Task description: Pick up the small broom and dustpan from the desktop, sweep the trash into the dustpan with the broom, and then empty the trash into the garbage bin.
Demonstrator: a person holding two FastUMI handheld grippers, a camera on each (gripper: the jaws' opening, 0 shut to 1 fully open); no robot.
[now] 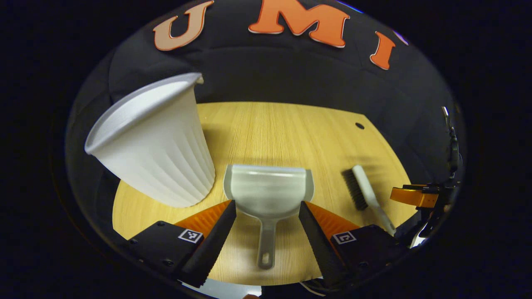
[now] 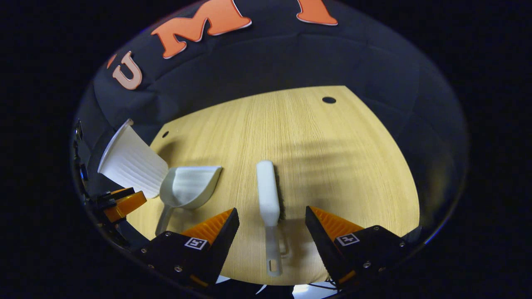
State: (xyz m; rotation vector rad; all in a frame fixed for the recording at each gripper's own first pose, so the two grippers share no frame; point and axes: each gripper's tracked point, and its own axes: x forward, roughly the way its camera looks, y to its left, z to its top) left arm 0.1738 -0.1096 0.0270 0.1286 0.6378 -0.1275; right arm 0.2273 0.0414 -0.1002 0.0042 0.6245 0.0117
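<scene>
Dustpan (image 1: 268,193) and broom (image 2: 269,195) lie handle-first toward the left gripper (image 1: 267,218) and right gripper (image 2: 272,224), whose fingers stand apart, lined up for grasping.

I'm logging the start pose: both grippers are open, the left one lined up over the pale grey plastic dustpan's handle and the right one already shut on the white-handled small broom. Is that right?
Not quite. In the right gripper view the right gripper is open too: its fingers stand apart either side of the white-handled small broom, touching nothing. The left gripper is open over the pale grey plastic dustpan, as you said.
</scene>
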